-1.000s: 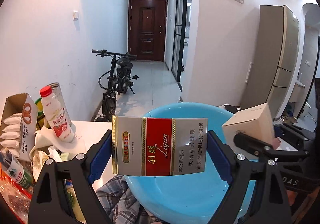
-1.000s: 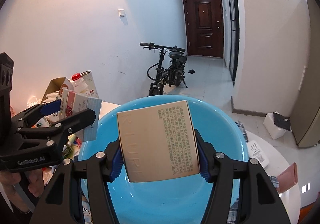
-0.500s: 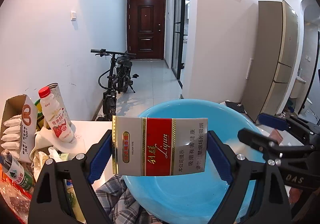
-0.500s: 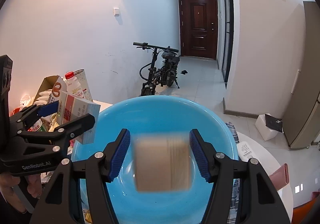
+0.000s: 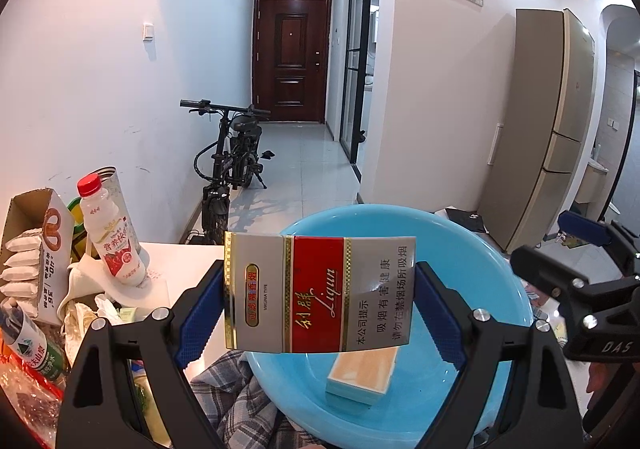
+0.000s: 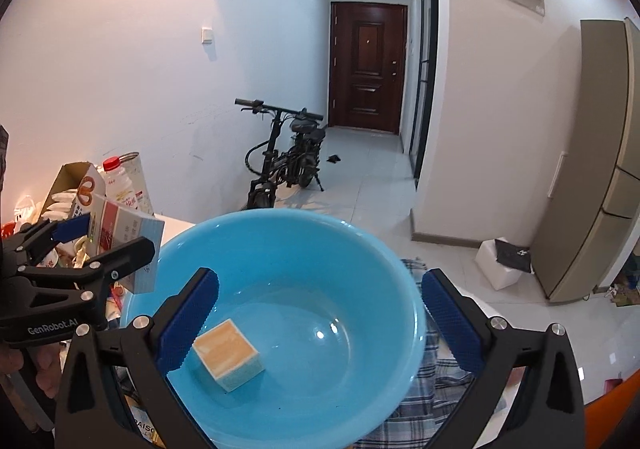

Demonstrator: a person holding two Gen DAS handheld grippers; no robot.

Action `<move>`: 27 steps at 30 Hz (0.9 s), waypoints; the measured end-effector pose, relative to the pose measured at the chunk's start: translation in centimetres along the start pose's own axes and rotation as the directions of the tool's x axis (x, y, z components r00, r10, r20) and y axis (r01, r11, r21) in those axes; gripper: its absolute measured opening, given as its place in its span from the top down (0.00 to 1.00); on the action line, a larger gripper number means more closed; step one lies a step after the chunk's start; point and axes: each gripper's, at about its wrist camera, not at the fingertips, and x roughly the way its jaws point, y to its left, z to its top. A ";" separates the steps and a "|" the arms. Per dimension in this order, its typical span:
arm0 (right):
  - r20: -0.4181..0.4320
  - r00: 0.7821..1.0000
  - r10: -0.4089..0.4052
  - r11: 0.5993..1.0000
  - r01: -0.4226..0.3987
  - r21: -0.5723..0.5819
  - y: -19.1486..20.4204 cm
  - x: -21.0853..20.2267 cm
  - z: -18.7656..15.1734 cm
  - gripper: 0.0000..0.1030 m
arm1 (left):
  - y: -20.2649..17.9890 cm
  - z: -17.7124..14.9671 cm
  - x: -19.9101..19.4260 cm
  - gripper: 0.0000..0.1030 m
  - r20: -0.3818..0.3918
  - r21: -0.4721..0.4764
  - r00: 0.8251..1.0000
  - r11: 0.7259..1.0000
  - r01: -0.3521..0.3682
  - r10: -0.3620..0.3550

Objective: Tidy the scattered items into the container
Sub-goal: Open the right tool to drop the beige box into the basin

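A large blue basin [image 5: 488,273] [image 6: 280,249] sits on the table before both grippers. My left gripper [image 5: 320,309] is shut on a red, silver and gold cigarette pack [image 5: 320,293], held above the basin's near-left rim; the same left gripper [image 6: 100,245] and pack [image 6: 124,233] show at the left of the right wrist view. A tan box [image 6: 228,355] [image 5: 362,371] lies on the basin's bottom. My right gripper [image 6: 318,313] hangs over the basin, its jaws opening wide with nothing between them; it also shows as the right gripper [image 5: 560,249] at the edge of the left wrist view.
At the table's left stand a red-capped drink bottle [image 5: 110,233], an open carton of white packets [image 5: 32,261], a green-label bottle [image 5: 28,345] and crumpled wrappers. A plaid cloth [image 6: 440,389] lies under the basin. A bicycle [image 5: 232,169] is parked in the hallway.
My right gripper opened and the tan box dropped from it into the basin, where it now lies. The left gripper kept still, holding the cigarette pack.
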 end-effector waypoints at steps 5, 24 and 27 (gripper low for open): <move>0.020 1.000 -0.004 1.000 0.004 0.004 -0.2 -0.8 0.3 0.00 | -0.5 0.0 0.1 0.14 -0.002 0.012 1.000 1.000 0.002 -0.002; 0.016 1.000 -0.003 1.000 0.003 -0.008 0.0 -1.0 0.5 0.00 | -0.8 -0.3 0.1 0.14 -0.004 0.018 1.000 1.000 0.004 -0.004; 0.013 1.000 -0.007 1.000 0.007 -0.013 0.1 -0.9 0.5 0.00 | -0.8 -0.3 0.1 0.14 -0.005 0.019 1.000 1.000 0.003 -0.003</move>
